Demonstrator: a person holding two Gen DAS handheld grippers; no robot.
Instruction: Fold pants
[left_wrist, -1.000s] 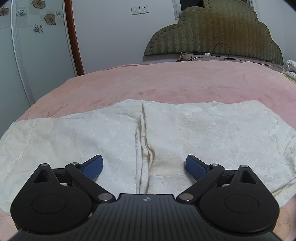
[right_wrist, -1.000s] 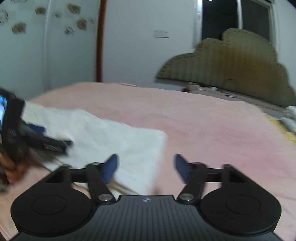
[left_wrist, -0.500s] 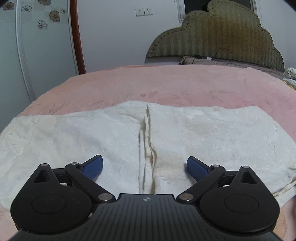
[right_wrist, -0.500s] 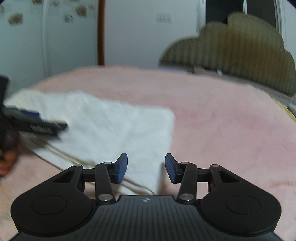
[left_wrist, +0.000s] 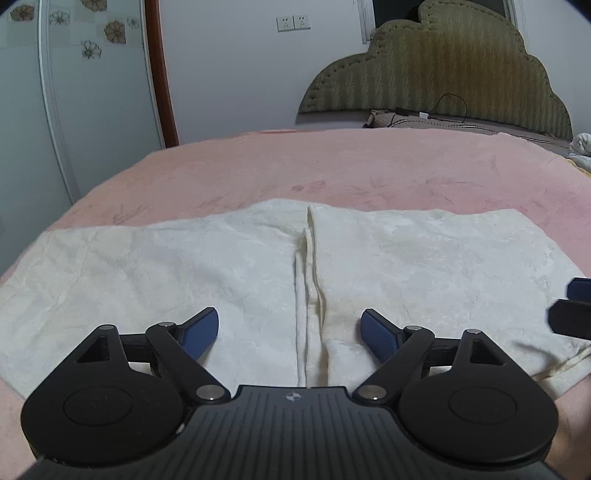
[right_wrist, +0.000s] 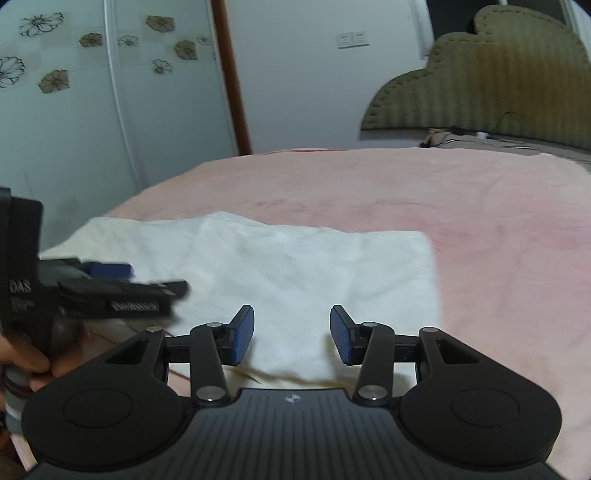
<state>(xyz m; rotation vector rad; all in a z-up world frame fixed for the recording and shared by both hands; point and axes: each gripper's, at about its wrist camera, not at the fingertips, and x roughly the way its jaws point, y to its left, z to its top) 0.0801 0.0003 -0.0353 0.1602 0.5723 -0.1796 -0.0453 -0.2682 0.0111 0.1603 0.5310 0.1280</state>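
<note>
Pants (left_wrist: 229, 273) lie flat beneath 2 parted tongs (left_wrist: 290, 330).

Bedroom at home: pink fleece-covered bed (left_wrist: 332, 166), olive scalloped padded headboard (left_wrist: 443, 74), flower-decal wardrobe doors (right_wrist: 74, 92), white wall sockets (left_wrist: 293, 23).

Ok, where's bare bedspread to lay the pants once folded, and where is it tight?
Free: the pink bedspread between the white pants and the headboard, and right of the pants' edge in the right wrist view. Crowded: the near edge, where the open left gripper and right gripper hover over the fabric.
</note>
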